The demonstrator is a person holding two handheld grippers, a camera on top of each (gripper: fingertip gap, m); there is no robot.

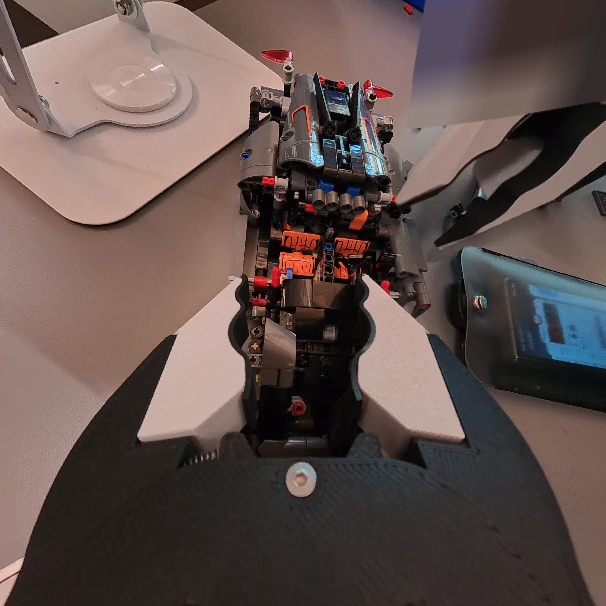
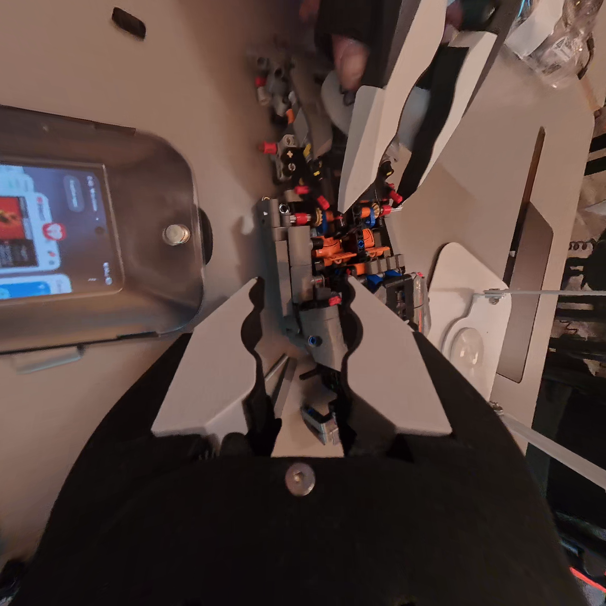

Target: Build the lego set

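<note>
The left gripper (image 1: pixel 300 285) fills the lower half of the left wrist view, its two white fingers (image 1: pixel 203 354) spread around the near end of the car (image 1: pixel 328 203), a long grey, black and orange lego build lying on the table (image 1: pixel 98 295) at frame centre. Each finger's dark inner edge meets a side of the car, so the left gripper is clamped on it. The right gripper (image 2: pixel 303 282) in its own view is partly open, straddling the grey side panel (image 2: pixel 324 324) of the same car; the right finger touches the panel, the left finger (image 2: pixel 213 354) stands clear of it, and whether it truly grips I cannot tell. In the left view that gripper enters from the upper right, one fingertip against the car's side by the row of grey cylinders (image 1: pixel 337 200). A blurred patch covers the upper right corner there. The right view is dim and motion-smeared: small loose parts (image 2: pixel 323 423) between the fingers' bases are hard to make out. A phone (image 1: pixel 551 331) in a clear holder lies at right, cut off by the frame edge. A white stand base (image 1: pixel 108 131) sits upper left, its arm cropped.
</note>
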